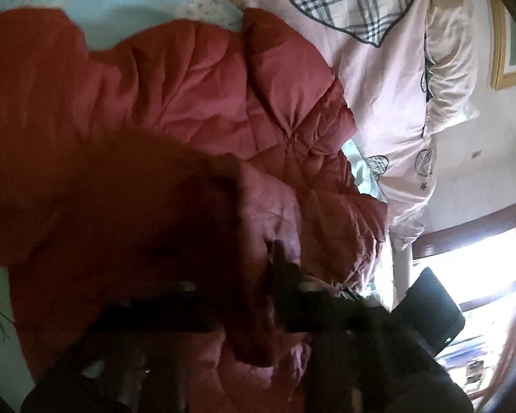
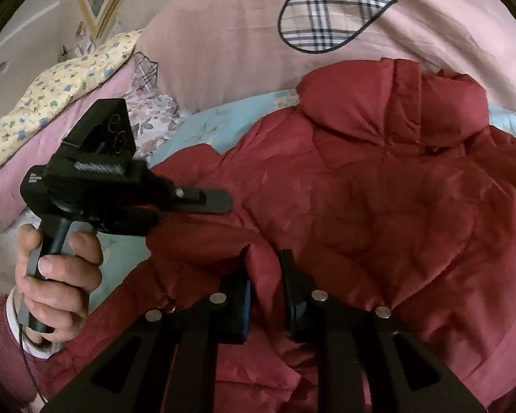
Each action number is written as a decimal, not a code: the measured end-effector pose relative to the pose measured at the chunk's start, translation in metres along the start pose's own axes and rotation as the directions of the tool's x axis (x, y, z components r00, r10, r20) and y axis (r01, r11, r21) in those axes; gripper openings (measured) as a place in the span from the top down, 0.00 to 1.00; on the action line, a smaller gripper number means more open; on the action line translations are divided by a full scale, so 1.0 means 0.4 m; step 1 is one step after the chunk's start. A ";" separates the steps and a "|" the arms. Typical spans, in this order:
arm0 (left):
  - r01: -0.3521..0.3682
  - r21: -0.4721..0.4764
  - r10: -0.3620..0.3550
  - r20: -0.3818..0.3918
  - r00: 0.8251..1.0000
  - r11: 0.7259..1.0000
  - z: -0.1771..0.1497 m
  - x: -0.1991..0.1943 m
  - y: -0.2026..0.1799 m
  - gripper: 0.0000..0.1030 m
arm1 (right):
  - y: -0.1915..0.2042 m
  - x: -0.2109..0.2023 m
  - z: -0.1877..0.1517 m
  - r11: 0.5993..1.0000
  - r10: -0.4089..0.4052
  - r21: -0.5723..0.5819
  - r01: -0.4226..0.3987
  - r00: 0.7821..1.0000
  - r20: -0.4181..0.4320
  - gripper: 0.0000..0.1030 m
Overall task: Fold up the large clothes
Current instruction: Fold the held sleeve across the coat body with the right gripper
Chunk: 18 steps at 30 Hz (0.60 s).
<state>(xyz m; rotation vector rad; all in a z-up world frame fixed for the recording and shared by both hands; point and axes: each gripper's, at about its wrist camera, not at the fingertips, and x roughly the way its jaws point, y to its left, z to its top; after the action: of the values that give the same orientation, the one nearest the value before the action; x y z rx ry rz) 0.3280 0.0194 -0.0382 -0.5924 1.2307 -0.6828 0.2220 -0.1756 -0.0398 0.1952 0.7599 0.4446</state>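
Right gripper (image 2: 265, 285) nearest, fingers clenched on fold of red padded jacket (image 2: 378, 189). Jacket spread on blue sheet (image 2: 203, 127). Left gripper (image 2: 189, 206) at 9 o'clock, grip state unclear, blurred.

No readable text, labels or numbers; small marking on left gripper (image 2: 203, 203) body illegible.

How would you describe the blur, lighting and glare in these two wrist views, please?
Left wrist view: motion-blurred and dark near the lens, where the red puffer jacket smears over the left gripper; the window is blown out white. Right wrist view: sharp and evenly lit, with the right gripper crisp and fisheye bending at the edges.
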 end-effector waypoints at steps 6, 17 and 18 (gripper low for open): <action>-0.133 0.112 0.123 0.087 0.988 0.985 0.008 -0.058 -0.028 0.91 | -0.030 -0.069 -0.022 0.999 -0.018 0.037 0.018 1.000 0.007 0.53; -0.448 0.304 0.397 0.216 0.892 0.841 -0.024 -0.057 -0.034 0.90 | -0.295 -0.170 0.011 0.916 -0.353 0.223 0.335 0.935 0.046 0.53; -0.463 0.311 0.406 0.232 0.884 0.830 -0.026 -0.052 -0.039 0.90 | -0.318 -0.152 0.008 0.903 -0.377 0.226 0.365 0.926 0.012 0.53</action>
<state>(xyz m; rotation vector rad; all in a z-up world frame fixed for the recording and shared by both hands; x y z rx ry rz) 0.3117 0.0240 -0.0160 -0.0448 1.0096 -0.4430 0.2259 -0.3168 -0.0413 0.2627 0.7711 -0.0099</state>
